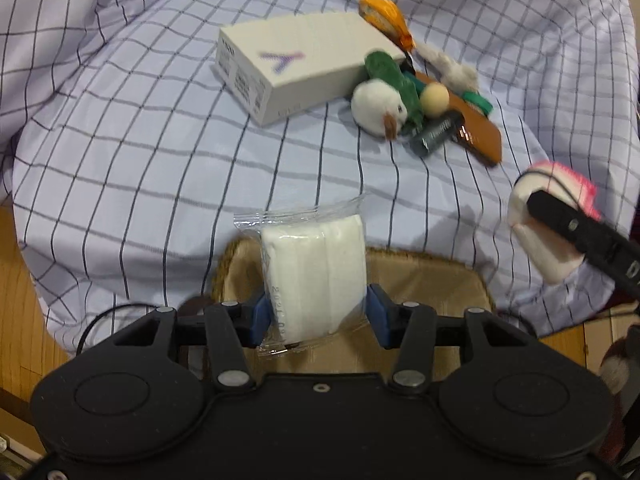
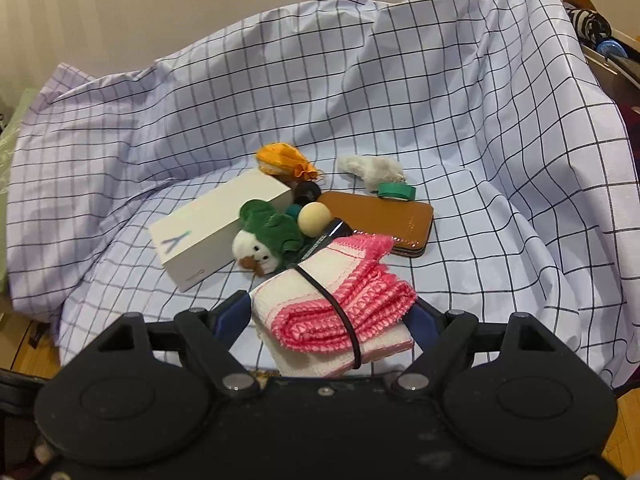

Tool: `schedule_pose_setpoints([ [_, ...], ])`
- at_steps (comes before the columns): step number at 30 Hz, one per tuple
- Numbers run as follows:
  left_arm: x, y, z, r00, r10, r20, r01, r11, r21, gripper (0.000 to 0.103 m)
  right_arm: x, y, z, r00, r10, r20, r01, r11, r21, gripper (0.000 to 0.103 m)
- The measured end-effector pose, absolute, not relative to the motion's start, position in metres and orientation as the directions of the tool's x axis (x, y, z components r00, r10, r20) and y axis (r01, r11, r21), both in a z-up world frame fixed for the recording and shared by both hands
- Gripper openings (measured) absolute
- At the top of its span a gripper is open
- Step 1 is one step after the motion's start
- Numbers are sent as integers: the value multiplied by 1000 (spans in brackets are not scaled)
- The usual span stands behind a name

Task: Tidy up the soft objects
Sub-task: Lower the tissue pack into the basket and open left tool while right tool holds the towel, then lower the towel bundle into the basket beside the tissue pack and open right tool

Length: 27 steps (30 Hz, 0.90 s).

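My left gripper (image 1: 316, 312) is shut on a clear packet of white cotton pads (image 1: 314, 264) and holds it above a woven basket (image 1: 424, 276) at the near edge. My right gripper (image 2: 330, 314) is shut on a folded white and pink cloth (image 2: 332, 304) bound by a black band; the cloth also shows in the left wrist view (image 1: 552, 216) at the right. A green and white plush bird (image 2: 266, 240) lies on the checked sheet beside a white box (image 2: 216, 224). An orange pouch (image 2: 286, 158) and a white fluffy toy (image 2: 370, 168) lie farther back.
A brown leather case (image 2: 380, 216), a cream ball (image 2: 314, 218), a green ring (image 2: 396, 191) and a dark tube (image 1: 436, 134) lie in the pile on the checked sheet (image 2: 480, 120). Wooden floor (image 1: 16, 312) shows at the sides.
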<state>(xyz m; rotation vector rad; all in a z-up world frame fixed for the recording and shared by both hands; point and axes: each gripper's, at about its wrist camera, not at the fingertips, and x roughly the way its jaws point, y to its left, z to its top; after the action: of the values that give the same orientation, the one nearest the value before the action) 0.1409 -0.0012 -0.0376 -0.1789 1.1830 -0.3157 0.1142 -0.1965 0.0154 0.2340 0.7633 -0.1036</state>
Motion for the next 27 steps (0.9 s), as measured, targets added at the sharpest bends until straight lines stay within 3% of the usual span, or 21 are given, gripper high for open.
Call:
schedule_pose_setpoints([
  [8,118,-2,-48,241,-351,-905,226,927,-299,49,94,-193,21,693,50,-719,130,973,193,82],
  [19,106,-1,-64,160,-355,-921,207,924,-320,49,73,-181,18,648,96,-756,68,981,182,82],
  [21,104,-2,-65,155,-352,-923,219,923,-315,51,72,-180,17,640,103,-761,59,981,183,82],
  [23,102,-3,-65,165,-339,-926,228,927,-299,61,71,-179,16,633,109,-767,51,982,182,82],
  [27,100,-2,-62,196,-320,-927,241,932,-271,62,70,-178,13,614,123,-780,37,982,183,82],
])
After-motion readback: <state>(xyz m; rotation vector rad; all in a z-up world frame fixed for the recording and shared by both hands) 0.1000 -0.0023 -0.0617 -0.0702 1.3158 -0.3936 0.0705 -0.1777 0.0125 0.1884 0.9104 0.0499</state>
